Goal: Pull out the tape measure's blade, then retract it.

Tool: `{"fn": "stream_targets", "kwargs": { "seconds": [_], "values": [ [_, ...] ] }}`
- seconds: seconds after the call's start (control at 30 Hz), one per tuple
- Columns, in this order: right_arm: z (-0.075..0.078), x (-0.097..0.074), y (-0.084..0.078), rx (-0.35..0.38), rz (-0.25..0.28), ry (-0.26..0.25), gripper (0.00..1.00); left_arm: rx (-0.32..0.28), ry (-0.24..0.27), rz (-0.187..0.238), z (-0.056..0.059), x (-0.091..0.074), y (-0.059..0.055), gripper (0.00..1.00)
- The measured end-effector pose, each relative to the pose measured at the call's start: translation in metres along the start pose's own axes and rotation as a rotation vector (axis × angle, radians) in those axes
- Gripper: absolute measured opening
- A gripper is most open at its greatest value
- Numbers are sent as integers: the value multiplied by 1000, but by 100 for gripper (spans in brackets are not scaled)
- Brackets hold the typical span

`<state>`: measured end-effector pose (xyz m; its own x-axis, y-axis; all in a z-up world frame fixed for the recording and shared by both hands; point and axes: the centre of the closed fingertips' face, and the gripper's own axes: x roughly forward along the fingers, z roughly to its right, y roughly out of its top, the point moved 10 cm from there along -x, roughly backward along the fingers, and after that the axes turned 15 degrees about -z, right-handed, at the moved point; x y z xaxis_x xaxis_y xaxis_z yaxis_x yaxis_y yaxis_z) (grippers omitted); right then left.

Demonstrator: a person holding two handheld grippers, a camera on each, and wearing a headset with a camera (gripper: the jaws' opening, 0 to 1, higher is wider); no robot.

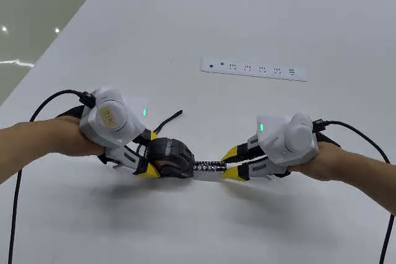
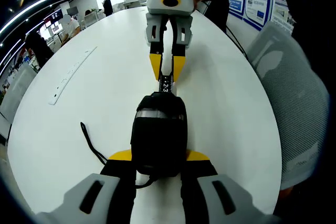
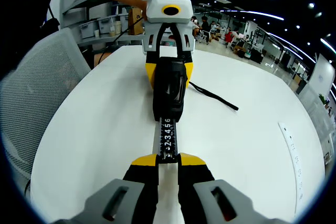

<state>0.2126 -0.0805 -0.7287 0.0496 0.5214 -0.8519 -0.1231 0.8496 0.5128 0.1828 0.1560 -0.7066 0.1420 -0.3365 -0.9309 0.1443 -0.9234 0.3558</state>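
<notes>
Between the two sets of fingers [image 2: 122, 156], on the white desk [image 1: 185, 23] — black tape measure [image 1: 168, 157] clamped by left gripper [image 1: 150, 154]; right gripper [image 1: 231, 164] pinched on the blade [image 1: 209, 166] tip. Blade only a short way out — pull looks barely begun, retraction not yet done.

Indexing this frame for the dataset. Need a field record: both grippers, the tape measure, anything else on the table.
left gripper: shut on tape measure case, one jaw on each side
right gripper: shut on blade, near its tip
blade: a short way out, spanning case to right gripper, numbers facing up
strap: loose on the table, beside the case
power strip: flat on the far side of the table, apart from both grippers
task stage: blade partly out, not retracted
</notes>
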Motion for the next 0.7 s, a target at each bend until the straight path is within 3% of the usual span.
{"fn": "stream_targets", "kwargs": {
  "seconds": [0.7],
  "values": [
    [-2, -8, -9, 8, -13, -5, 12, -4, 0, -2, 2, -1, 1, 27]
  ]
}}
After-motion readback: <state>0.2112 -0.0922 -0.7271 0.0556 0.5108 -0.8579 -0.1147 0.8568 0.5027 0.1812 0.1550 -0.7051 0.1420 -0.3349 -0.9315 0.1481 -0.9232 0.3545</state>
